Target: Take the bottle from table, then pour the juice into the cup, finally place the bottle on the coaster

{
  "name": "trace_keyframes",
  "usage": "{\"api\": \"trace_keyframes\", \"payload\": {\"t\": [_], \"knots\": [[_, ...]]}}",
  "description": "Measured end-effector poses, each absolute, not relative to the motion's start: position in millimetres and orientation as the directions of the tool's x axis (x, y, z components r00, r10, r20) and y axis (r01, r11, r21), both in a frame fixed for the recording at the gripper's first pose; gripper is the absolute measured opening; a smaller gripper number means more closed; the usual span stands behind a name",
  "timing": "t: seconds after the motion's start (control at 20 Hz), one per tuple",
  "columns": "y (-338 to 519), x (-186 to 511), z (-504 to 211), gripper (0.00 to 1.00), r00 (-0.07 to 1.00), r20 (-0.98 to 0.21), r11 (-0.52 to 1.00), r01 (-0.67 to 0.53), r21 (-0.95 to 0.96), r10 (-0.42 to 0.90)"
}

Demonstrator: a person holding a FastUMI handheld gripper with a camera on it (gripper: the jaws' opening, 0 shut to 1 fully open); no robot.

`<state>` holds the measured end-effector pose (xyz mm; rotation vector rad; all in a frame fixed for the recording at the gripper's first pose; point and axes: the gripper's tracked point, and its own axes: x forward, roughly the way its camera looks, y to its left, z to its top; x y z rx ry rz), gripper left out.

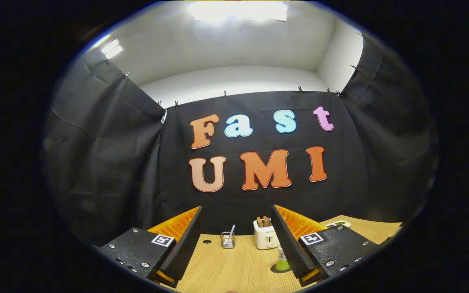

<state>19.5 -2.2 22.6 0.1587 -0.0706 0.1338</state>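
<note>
My gripper is held above the wooden table, its two fingers wide apart with nothing between them. A small bottle of green juice stands on the table just inside the right finger, which hides part of it. Beyond the fingers, near the booth's back wall, a clear glass cup holds a straw or stick. I cannot make out a coaster.
A white toaster with two slices in it stands at the back of the table, right of the cup. A small dark hole marks the tabletop left of the cup. A flat white object lies far right.
</note>
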Motion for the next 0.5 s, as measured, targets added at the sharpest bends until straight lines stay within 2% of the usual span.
{"api": "trace_keyframes", "payload": {"t": [0.5], "knots": [[1.5,19.2,19.2,0.97,0.987,0.074,0.978,-0.155,0.143,0.146]]}}
